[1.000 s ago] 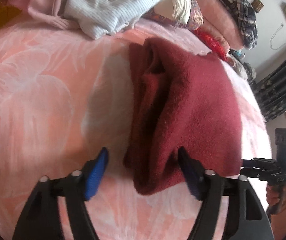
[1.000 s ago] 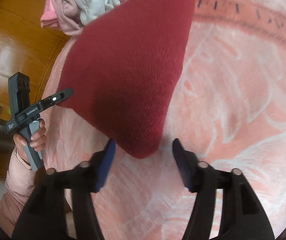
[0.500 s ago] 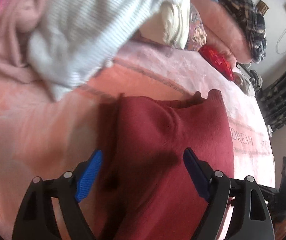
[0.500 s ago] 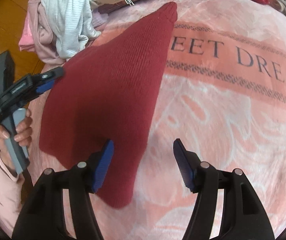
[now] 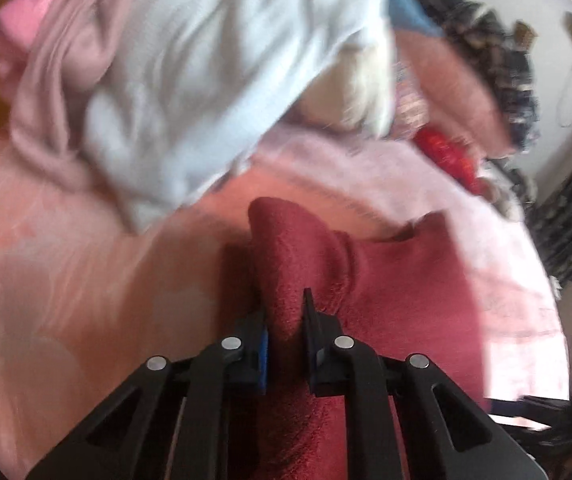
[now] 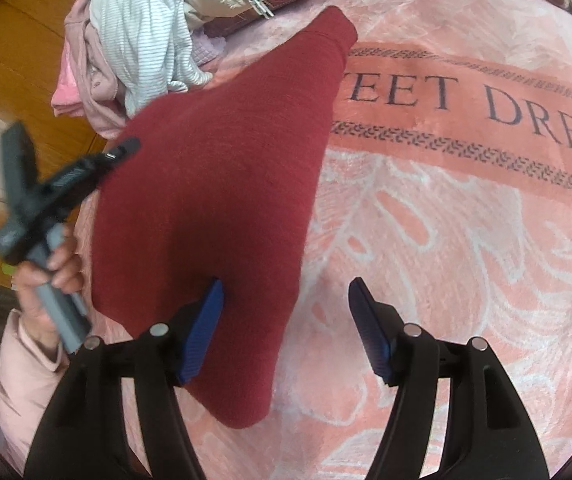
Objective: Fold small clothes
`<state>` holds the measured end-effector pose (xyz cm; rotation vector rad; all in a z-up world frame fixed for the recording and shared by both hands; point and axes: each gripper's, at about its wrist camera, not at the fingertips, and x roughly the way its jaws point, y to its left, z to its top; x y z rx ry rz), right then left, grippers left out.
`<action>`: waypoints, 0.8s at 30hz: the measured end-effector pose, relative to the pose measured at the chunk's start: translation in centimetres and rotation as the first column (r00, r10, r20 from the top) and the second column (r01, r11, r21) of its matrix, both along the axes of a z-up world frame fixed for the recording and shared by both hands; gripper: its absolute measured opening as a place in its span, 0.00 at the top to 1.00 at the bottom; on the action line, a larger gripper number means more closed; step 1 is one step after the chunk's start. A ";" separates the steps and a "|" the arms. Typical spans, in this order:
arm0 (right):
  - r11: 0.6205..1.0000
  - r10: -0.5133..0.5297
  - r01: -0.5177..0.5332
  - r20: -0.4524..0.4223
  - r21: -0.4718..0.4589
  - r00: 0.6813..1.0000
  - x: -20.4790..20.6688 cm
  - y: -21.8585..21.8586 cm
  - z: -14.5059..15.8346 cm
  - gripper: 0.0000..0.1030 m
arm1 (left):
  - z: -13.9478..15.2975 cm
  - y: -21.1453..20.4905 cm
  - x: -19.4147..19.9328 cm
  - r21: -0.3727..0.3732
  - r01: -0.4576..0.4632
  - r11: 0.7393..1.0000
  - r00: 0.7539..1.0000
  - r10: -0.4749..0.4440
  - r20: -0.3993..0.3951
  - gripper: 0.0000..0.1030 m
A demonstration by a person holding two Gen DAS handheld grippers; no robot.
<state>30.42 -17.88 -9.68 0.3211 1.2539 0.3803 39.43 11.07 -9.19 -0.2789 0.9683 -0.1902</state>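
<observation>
**Pinching the sweater edge for the fold**

Our left gripper is clenched on a raised ridge of the dark red knit sweater, the fabric bunched up between its fingers and standing just ahead of them. Our right gripper is released, jaws wide: its left finger sits over the sweater's near edge, while its right finger hangs over bare pink blanket. The sweater lies flat on the bed directly ahead of the right gripper, tapering away to a far corner near the pile of unfolded clothes. That pile sits beyond and to the left of both grippers.

We judge the step in hand to be a lift and carry of the pinched edge across the body of the sweater. To do it well, we should keep the left pinch firm, since thick knit can slip, and raise it only enough to clear the lower layer. The right gripper would help by closing on the near edge, so both corners travel together and the fold line stays straight. The left view is blurred, so finer detail there is uncertain.
</observation>
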 end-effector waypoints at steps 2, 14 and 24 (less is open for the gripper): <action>1.000 0.005 -0.005 0.000 -0.014 1.000 0.1 0.5 -0.1 0.34 | -1.9 0.7 0.6 -0.045 -0.021 0.999 0.998 0.018 -0.054 0.85; 0.998 0.028 -0.027 0.015 -0.061 0.999 -1.1 1.1 1.4 0.34 | 0.6 0.5 -4.6 -0.038 0.121 0.992 0.988 -0.124 -0.093 0.20; 0.999 0.017 -0.017 -0.008 -0.035 1.000 0.8 2.9 1.6 0.31 | -1.1 1.0 -5.7 -0.104 0.217 0.971 0.961 -0.231 -0.155 0.09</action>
